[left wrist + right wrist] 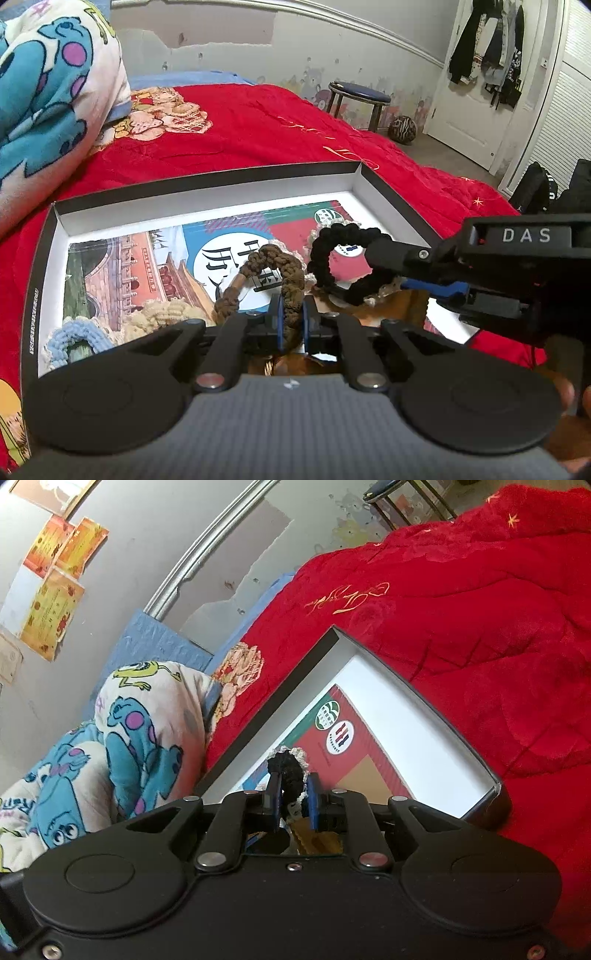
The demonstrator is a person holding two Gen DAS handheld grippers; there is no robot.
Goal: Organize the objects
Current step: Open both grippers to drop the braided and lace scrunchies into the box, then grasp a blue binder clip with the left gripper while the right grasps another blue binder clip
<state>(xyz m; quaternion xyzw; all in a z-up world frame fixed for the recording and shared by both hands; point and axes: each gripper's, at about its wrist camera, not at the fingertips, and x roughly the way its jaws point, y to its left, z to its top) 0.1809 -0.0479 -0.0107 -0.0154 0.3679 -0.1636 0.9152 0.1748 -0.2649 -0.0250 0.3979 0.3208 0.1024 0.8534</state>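
left gripper [291, 321] sits bottom center of the left wrist view, jaws clenched on a brown scrunchie [266, 280]; the loop stands up out of the blue pads and arcs toward the upper left over the middle of the box. right gripper [373, 273] comes in from the right edge of that same view, clenched on a black scrunchie [343, 258], which hangs as a loop off its fingertips just right of the brown one, close but i can't tell if they touch. in the right wrist view the right gripper [293, 799] is at lower center, black scrunchie [290, 771] pinched between its pads, white crochet trim showing around the edge of it. both loops are over the shallow box [207, 181], black outside, white inside, lying on the red blanket [277, 125]. a colourful printed sheet [147, 266] covers the box floor. lower left corner of the box in the left wrist view: a light blue scrunchie [70, 339] lying flat, a cream scrunchie [162, 317] just beside it to the right, partly hidden behind the gripper body. another whitish crochet piece [314, 236] peeks out behind the black loop. cartoon-print blanket [51, 92] bunched at upper left, off the box. stool [358, 99] and white door [491, 74] at upper right, well apart from the box.
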